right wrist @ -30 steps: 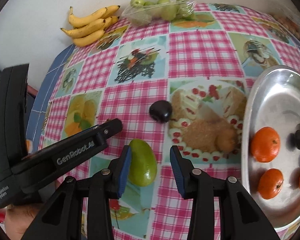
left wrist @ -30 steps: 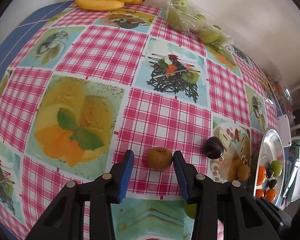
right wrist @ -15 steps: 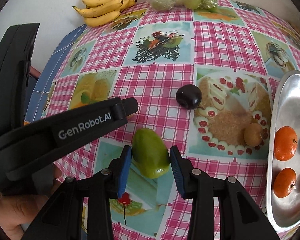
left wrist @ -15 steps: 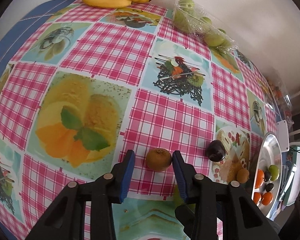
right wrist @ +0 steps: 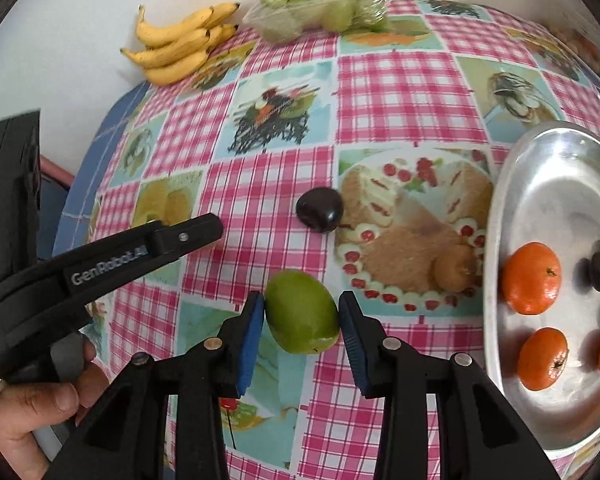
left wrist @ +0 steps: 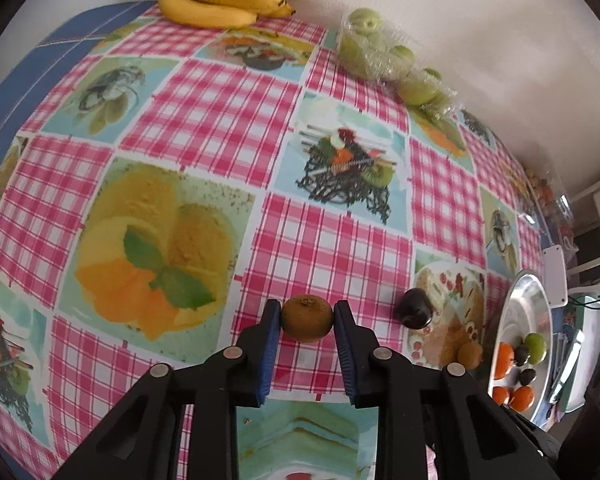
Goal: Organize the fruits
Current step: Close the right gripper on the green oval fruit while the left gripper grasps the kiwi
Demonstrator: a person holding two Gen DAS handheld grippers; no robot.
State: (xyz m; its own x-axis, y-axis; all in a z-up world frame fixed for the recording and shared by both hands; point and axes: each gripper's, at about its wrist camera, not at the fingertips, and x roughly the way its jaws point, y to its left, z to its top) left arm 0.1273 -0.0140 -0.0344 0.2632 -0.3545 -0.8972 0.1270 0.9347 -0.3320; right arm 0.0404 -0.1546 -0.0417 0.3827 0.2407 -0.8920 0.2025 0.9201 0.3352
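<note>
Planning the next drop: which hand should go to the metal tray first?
Right, probably. Its gripper brackets the green mango right beside the tray. The left gripper grips the kiwi farther away, beyond the dark plum.

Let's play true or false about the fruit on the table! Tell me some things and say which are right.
1. The left tongs are pinching a kiwi. True.
2. The bananas lie on the metal tray. False: they lie on the tablecloth by the wall.
3. A green mango sits between the right tongs. True.
4. The dark plum is on the tray. False: this plum lies on the tablecloth, beside the cake picture.
5. Oranges lie on the tray. True.
6. The green fruits by the wall lie loose. False: they are wrapped in clear plastic.
</note>
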